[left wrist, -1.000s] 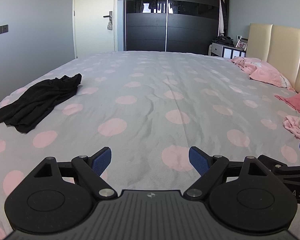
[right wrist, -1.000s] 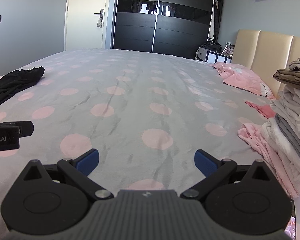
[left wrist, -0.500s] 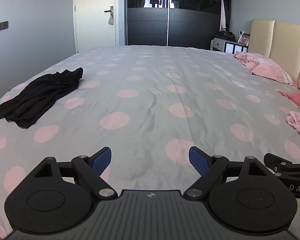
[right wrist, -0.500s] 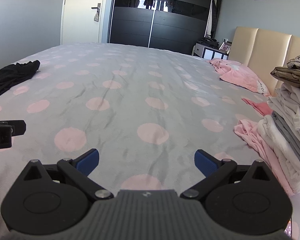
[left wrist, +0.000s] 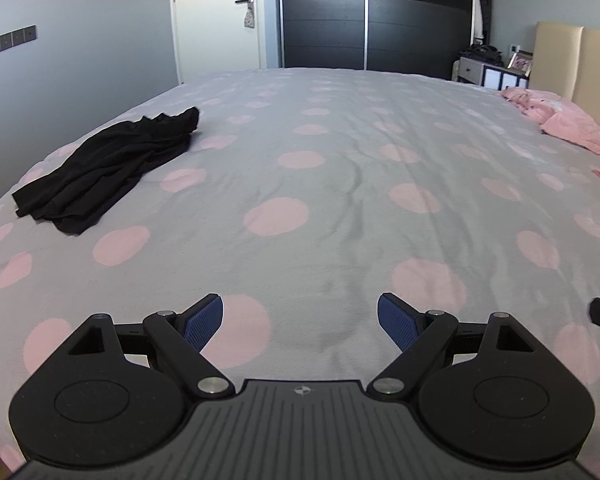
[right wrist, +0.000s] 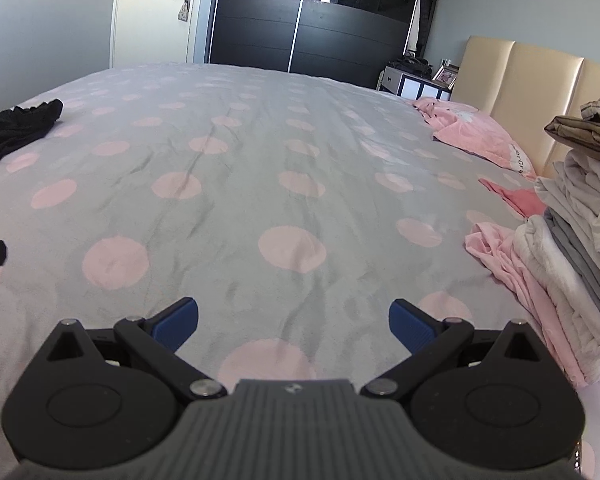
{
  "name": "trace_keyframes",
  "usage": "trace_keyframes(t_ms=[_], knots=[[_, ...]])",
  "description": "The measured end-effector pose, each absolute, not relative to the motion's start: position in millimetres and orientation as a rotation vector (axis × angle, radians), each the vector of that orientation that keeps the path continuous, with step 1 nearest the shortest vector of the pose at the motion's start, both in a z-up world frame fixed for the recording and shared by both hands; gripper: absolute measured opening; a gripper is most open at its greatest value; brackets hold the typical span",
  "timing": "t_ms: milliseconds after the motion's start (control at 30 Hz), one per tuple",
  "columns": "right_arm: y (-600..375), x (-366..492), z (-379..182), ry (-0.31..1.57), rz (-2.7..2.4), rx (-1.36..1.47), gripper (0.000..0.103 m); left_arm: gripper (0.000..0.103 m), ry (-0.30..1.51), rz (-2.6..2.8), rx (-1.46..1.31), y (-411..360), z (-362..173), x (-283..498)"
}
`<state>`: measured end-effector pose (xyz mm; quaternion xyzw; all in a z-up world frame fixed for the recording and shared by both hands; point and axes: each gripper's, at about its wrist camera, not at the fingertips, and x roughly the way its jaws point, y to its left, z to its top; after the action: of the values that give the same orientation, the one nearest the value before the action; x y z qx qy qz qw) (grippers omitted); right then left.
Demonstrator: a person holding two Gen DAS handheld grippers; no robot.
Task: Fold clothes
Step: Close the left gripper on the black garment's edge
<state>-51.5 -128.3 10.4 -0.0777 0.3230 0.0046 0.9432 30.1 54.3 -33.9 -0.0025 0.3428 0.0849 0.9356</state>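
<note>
both grippers, left gripper [left wrist: 300, 322] and right gripper [right wrist: 293, 324], hover spread apart and empty above the bed [left wrist: 340, 184]; black garment [left wrist: 108, 168] lies far left, clothes pile [right wrist: 572, 240] right.

Grey bedspread [left wrist: 340, 168] with pink dots; black wardrobe [left wrist: 374, 16] (sliding doors), white door [left wrist: 220, 20], beige headboard [right wrist: 520, 92], nightstand [right wrist: 414, 82].
</note>
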Motion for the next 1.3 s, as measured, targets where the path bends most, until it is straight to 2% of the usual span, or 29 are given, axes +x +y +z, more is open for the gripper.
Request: trace_keyframes(t_ms=[33,267,367,633,767,900,1033,1067,1100,1133,1167,1200,1300], knots=[[-129.8,-48.1,8.6,0.667,0.006,-0.158,0.102,0.081,0.710,0.190,0.004,60.2,-35.8,33.3],[-139.9,-24.6,-4.1,0.726,-0.018,-0.154,0.102,0.081,0.748,0.290,0.053,120.2,-46.1,63.7],[-141.2,-14.2,-10.5,0.762,-0.022,-0.152,0.102,0.075,0.760,0.368,0.108,157.3,-51.3,87.4],[-142.4,7.6,-22.3,0.794,-0.018,-0.098,0.102,0.075,0.746,0.463,0.209,248.7,-71.9,149.6],[-139.5,18.8,-26.8,0.810,-0.019,-0.105,0.102,0.075,0.746,0.467,0.289,270.3,-87.0,169.3],[-133.9,29.5,-30.2,0.816,-0.011,-0.114,0.102,0.079,0.705,0.475,0.405,283.5,-94.6,191.2],[-124.9,34.4,-34.1,0.817,0.016,-0.148,0.102,0.078,0.725,0.515,0.412,301.9,-91.4,224.8],[-122.5,35.2,-35.1,0.816,0.022,-0.159,0.102,0.075,0.732,0.522,0.410,304.2,-89.4,231.5],[-120.7,36.0,-35.9,0.816,0.025,-0.167,0.102,0.065,0.740,0.524,0.411,305.6,-87.9,237.5],[-119.7,37.0,-36.1,0.815,0.025,-0.170,0.102,0.048,0.752,0.513,0.411,307.1,-87.4,243.1],[-118.8,38.2,-36.3,0.815,0.023,-0.172,0.102,0.038,0.768,0.487,0.412,307.4,-86.6,247.3],[-118.0,39.1,-36.2,0.816,0.021,-0.173,0.102,0.022,0.781,0.467,0.417,306.4,-85.2,250.2],[-115.1,39.3,-33.2,0.805,0.025,-0.176,0.102,0.007,0.786,0.444,0.409,302.9,-77.6,251.5]])
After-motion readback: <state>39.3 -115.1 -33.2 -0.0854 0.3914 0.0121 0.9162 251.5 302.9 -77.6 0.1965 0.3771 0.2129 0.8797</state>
